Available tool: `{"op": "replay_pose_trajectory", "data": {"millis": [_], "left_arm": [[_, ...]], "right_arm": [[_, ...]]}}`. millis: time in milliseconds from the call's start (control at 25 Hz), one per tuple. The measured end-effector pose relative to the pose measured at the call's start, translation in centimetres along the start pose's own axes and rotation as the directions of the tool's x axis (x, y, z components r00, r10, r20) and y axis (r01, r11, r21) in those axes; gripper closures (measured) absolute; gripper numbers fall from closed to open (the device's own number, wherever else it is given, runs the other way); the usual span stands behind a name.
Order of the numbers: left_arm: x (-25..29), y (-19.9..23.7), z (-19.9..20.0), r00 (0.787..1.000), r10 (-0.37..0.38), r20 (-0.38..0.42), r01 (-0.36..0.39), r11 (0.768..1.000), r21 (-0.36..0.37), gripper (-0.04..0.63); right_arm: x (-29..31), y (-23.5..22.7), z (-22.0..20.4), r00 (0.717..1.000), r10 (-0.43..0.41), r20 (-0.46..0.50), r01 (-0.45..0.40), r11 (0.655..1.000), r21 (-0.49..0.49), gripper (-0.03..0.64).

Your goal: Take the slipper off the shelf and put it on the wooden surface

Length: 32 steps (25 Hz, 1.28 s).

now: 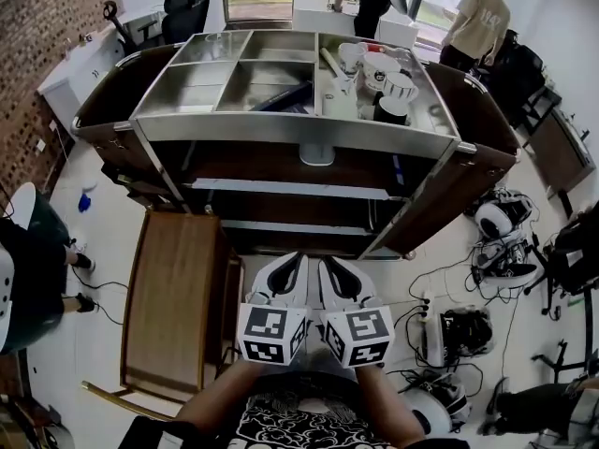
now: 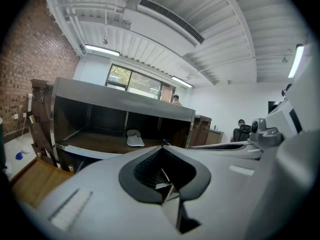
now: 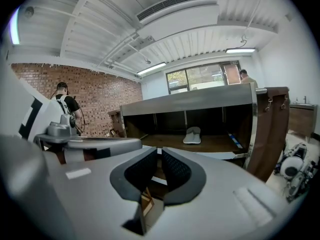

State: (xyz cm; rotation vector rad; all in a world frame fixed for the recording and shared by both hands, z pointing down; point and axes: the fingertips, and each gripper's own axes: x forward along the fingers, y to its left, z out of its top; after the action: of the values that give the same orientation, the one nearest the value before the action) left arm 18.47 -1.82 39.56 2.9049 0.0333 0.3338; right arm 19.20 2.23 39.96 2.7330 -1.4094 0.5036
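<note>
One slipper (image 3: 192, 135), pale grey, rounded and soft-looking, lies flat on the dark wooden shelf (image 3: 215, 143) under a brushed-steel top (image 3: 190, 101). The left gripper (image 2: 162, 151) and right gripper (image 3: 159, 151) are closed, empty and well apart from it.

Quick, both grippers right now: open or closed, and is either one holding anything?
Left gripper: jaws closed, holding nothing.
Right gripper: jaws closed, holding nothing.
</note>
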Motion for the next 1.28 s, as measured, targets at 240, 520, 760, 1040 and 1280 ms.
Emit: {"op": "replay_pose_trajectory", "data": {"millis": [240, 520, 760, 1040, 1280], "left_arm": [[2.9, 1.8, 0.6, 1.0, 0.02, 0.013, -0.02, 1.0, 0.011, 0.591], [7.0, 4.1, 2.5, 0.997, 0.055, 0.054, -0.056, 0.998, 0.013, 0.591], [11.1, 5.7, 3.2, 0.995, 0.078, 0.067, -0.078, 0.997, -0.008, 0.591], [14.8, 7.2, 2.3, 0.994, 0.087, 0.06, -0.085, 0.996, -0.029, 0.591], [16.2, 8.4, 1.3, 0.992, 0.101, 0.078, -0.098, 0.994, -0.037, 0.591]], "right_arm": [[3.0, -1.3, 1.2, 1.0, 0.005, 0.021, -0.005, 1.0, -0.004, 0.611], [7.5, -3.9, 2.7, 0.999, 0.015, 0.045, -0.014, 0.999, -0.029, 0.606], [12.0, -7.4, 3.8, 0.998, 0.001, 0.064, 0.002, 0.999, -0.049, 0.6], [16.9, -11.5, 3.2, 0.999, -0.019, 0.05, 0.022, 0.997, -0.071, 0.566], [20.6, -13.6, 2.6, 0.999, -0.029, 0.046, 0.034, 0.993, -0.112, 0.54]]}}
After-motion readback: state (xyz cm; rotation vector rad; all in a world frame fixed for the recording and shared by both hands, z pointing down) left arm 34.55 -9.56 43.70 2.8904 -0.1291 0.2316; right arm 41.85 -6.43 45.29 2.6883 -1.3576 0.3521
